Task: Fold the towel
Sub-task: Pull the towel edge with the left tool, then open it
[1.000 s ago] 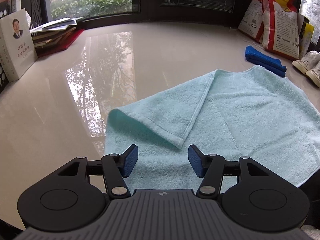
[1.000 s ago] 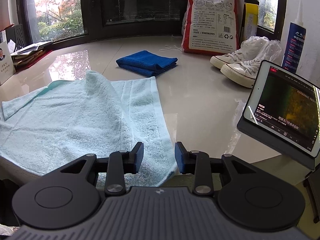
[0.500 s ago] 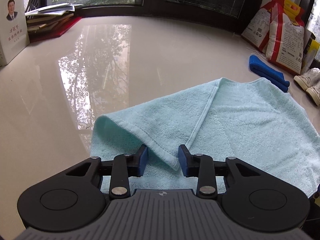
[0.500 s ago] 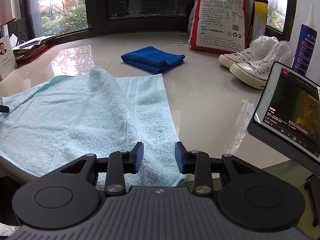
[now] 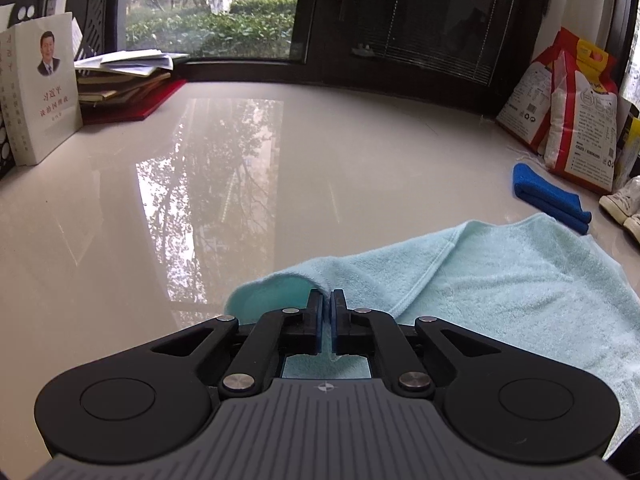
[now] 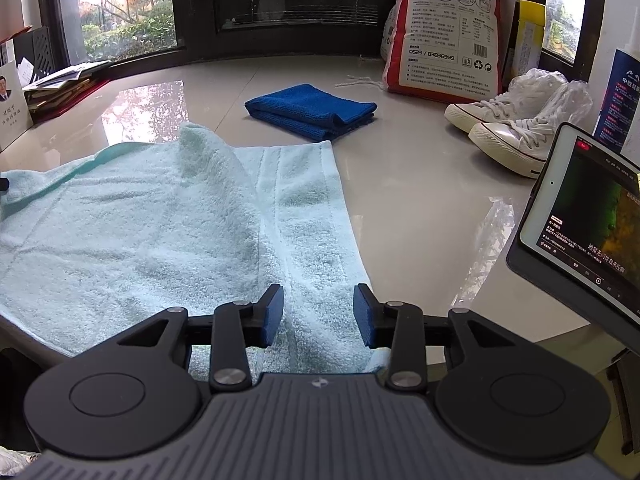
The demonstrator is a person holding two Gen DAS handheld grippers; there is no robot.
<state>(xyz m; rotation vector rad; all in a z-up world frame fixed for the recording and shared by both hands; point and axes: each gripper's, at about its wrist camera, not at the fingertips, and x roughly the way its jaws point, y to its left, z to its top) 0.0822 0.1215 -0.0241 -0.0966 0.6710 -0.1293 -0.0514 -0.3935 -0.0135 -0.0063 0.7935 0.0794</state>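
A light aqua towel (image 5: 520,288) lies on the glossy white table, partly folded over itself. My left gripper (image 5: 328,312) is shut on the towel's folded-over near-left corner, and a loop of cloth bulges just past the fingers. In the right wrist view the same towel (image 6: 160,232) spreads to the left, with its hemmed right edge running toward me. My right gripper (image 6: 319,308) is open, its blue pads (image 6: 273,316) on either side of the towel's near-right corner strip, which lies between them.
A folded dark blue cloth (image 6: 312,110) lies beyond the towel. Rice bags (image 6: 444,28) and white sneakers (image 6: 508,128) stand at the back right. A tablet (image 6: 588,224) leans at the right. Books (image 5: 40,88) are stacked at the far left. The table edge is right under the grippers.
My left gripper has moved onto the folded corner and shut on it. My right gripper stayed open and moved slightly forward over the near-right corner.
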